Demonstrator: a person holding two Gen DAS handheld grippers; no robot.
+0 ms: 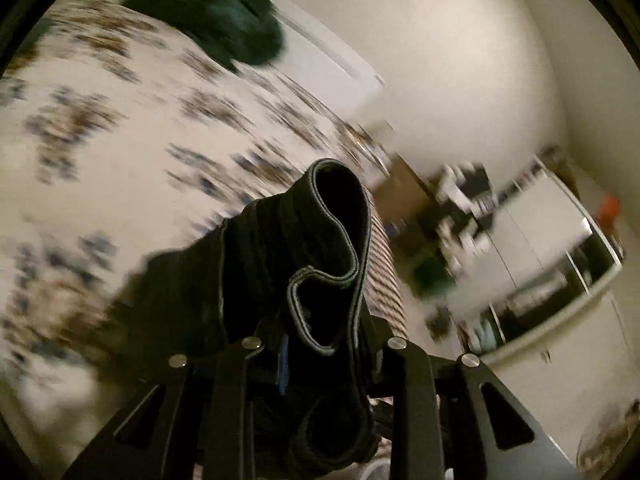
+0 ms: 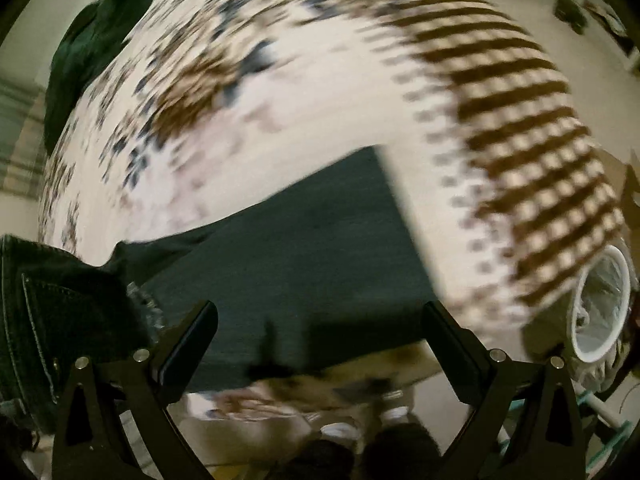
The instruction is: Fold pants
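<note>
Your left gripper (image 1: 320, 344) is clenched on the pants (image 1: 320, 248). The dark fabric bunches between its two fingers, and a folded band with light stitched edges loops up out of the grip and curls over itself. More of the pants hangs off to the left of the grip as a dark mass, lifted above the bedspread (image 1: 100, 140). Both views are motion-blurred.

Your right gripper (image 2: 320, 336) is released, its fingers spread wide with nothing between the pads. Beyond them a flat stretch of the same pants (image 2: 300, 272) lies on the bedspread (image 2: 280, 120), with a straight edge running along its far-right side. At the left edge of the right wrist view you see more dark denim (image 2: 60, 320) with a stitched seam, close to the left finger; whether it touches the finger you cannot tell.

The bedspread is pale with a brown and blue floral print and a brown checked border (image 2: 540, 160) on the right side. A dark green garment (image 1: 224, 20) sits bunched at the far edge of the bed. A white bin (image 2: 600, 304) with a plastic liner stands just beside the bed's right side. In the left wrist view, a white cabinet (image 1: 540, 240) shows on the right, against a pale wall (image 1: 440, 60).
</note>
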